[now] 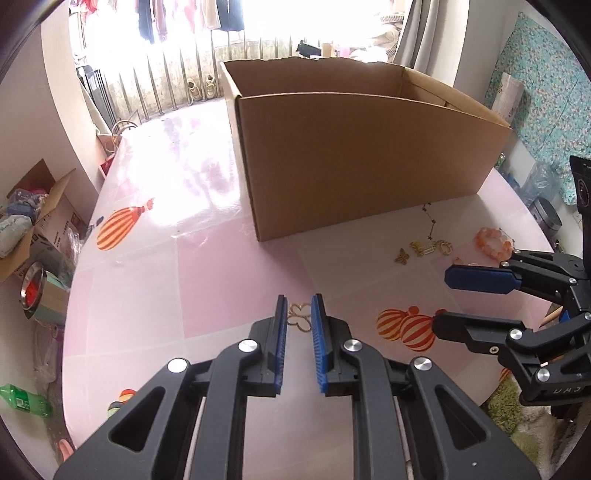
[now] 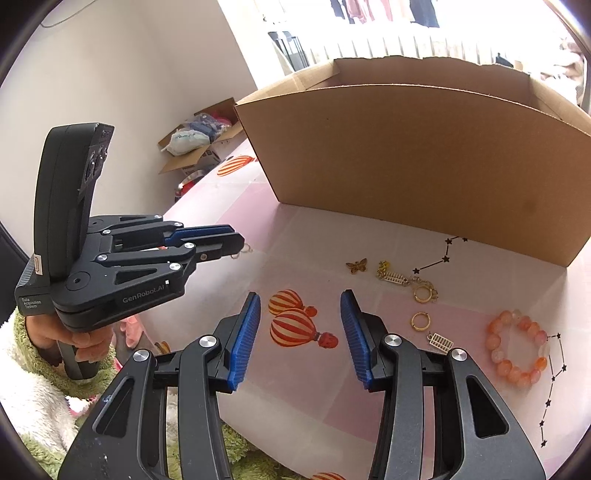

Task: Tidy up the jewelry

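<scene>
Left wrist view: left gripper (image 1: 299,308), partly parted, straddles a gold butterfly charm (image 1: 300,316) on the table (image 1: 221,258). Right gripper (image 2: 300,306) is spread wide, empty; orange bead bracelet (image 2: 517,349) lies right.

Home, hanging laundry (image 1: 192,18), balcony railing (image 1: 166,85)

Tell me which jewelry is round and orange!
The orange beaded bracelet, lying farthest right on the pink table. The other pieces, like the gold butterfly charm, are small gold metal.
</scene>
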`<state>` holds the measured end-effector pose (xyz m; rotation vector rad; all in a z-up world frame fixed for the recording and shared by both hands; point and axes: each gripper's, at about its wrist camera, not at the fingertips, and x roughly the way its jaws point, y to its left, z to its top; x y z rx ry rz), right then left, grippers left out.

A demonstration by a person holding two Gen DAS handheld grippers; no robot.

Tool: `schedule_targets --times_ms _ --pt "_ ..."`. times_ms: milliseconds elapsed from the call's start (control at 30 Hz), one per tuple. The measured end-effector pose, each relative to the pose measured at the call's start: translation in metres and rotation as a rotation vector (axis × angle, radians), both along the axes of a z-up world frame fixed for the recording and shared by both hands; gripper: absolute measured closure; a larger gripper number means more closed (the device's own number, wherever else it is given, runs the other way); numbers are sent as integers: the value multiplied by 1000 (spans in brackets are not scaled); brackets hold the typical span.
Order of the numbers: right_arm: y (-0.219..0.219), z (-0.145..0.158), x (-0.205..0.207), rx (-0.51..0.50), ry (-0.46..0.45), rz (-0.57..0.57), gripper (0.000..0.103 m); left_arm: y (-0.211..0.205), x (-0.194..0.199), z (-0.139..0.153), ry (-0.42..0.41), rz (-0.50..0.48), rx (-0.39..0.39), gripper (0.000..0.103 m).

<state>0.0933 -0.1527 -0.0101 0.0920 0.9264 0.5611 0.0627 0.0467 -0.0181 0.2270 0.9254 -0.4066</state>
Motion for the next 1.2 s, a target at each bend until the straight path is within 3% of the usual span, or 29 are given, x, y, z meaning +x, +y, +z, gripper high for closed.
schedule_targets --times_ms 67,233,333,533,733,1067,1200 --pt "2 -1 0 -2 8 -3 59 3 5 -4 -10 25 52 90" --pt "6 0 0 -1 16 -2 59 8 6 -9 -5 30 62 90" --pt "9 -1 2 -3 19 0 60 4 6 -11 -25 44 127 90" --pt "10 -2 4 8 25 2 60 2 2 -11 -19 44 143 90" --pt "8 -3 2 19 19 -5 59 -6 -6 -12 -6 8 132 90" --pt "1 -1 -2 35 16 -14 59 1 -5 -7 26 12 42 90" --pt "2 -2 -1 40 19 -10 59 3 0 -4 27 -4 1 78"
